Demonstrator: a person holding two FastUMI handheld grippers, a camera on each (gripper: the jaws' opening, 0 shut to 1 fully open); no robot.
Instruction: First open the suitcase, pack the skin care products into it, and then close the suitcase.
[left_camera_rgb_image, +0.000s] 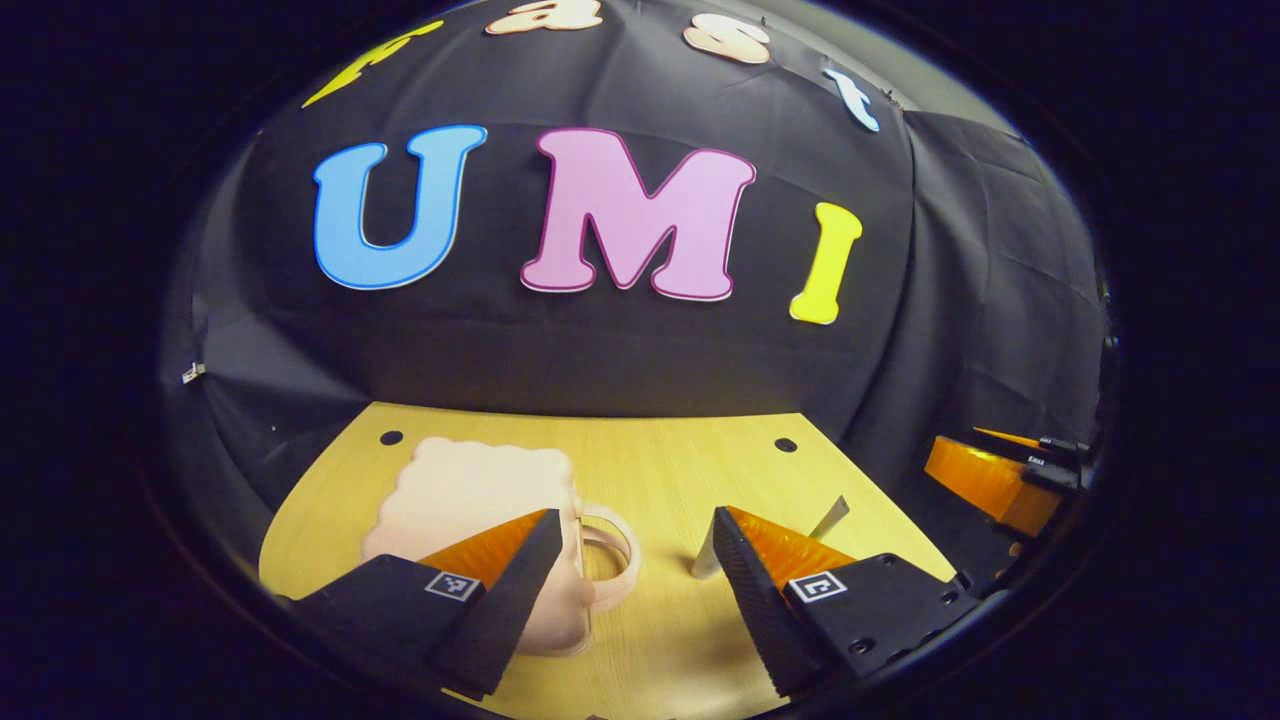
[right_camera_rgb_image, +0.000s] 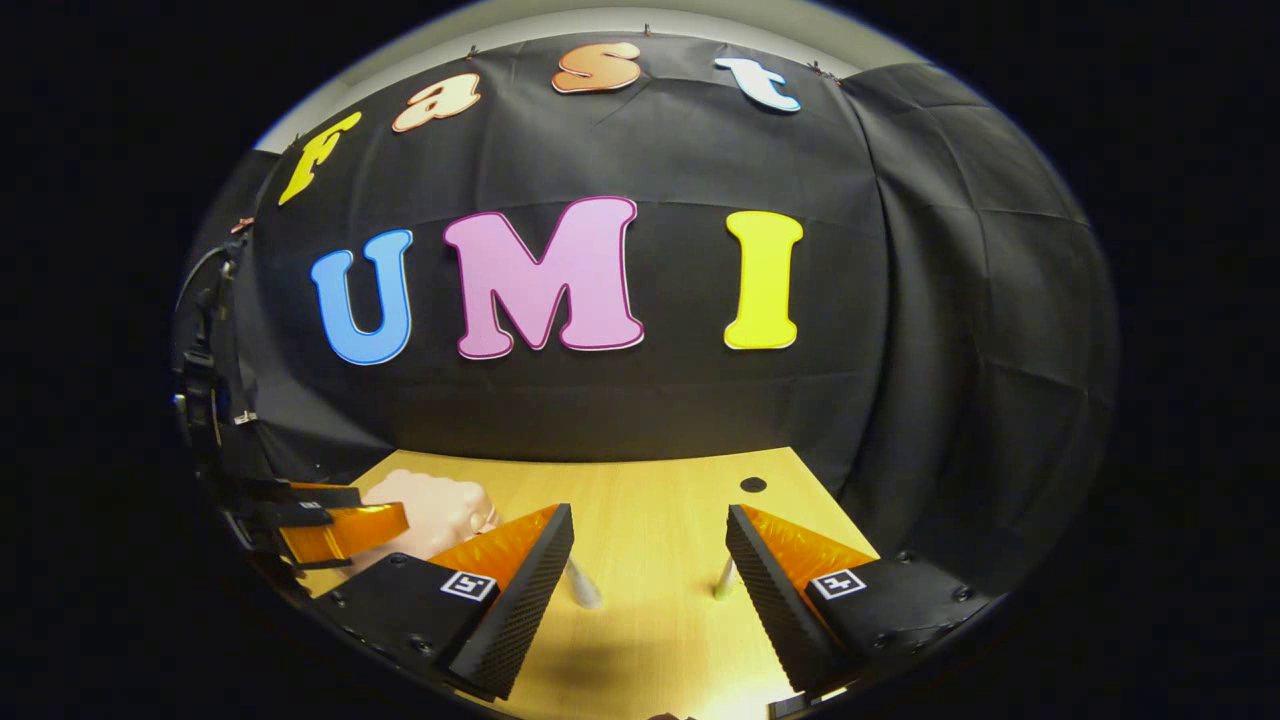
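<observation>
A: What's the biggest thing here?

B: The wooden tabletop (left_camera_rgb_image: 660, 470). On it lies the pale pink suitcase (left_camera_rgb_image: 470, 500), scalloped at its edge, lid down by the look of it, its ring handle (left_camera_rgb_image: 612, 560) pointing toward the middle of the tabletop.

A: Which gripper is nearer?

B: The left gripper (left_camera_rgb_image: 632, 590), I judge. The suitcase sits just ahead and to the left of its fingers, partly behind the left finger. From the right gripper (right_camera_rgb_image: 648, 600) it lies well off to the left (right_camera_rgb_image: 430, 515).

A: The fingers?

B: Both pairs stand wide apart, holding nothing.

A: And the skin care products?

B: Two slim pale tubes (right_camera_rgb_image: 582, 588) stand ahead of the right gripper, one near each finger. One tube (left_camera_rgb_image: 705, 560) stands beside the left gripper's right finger.

A: So the opening?

B: Likely falls to the left gripper.
</observation>
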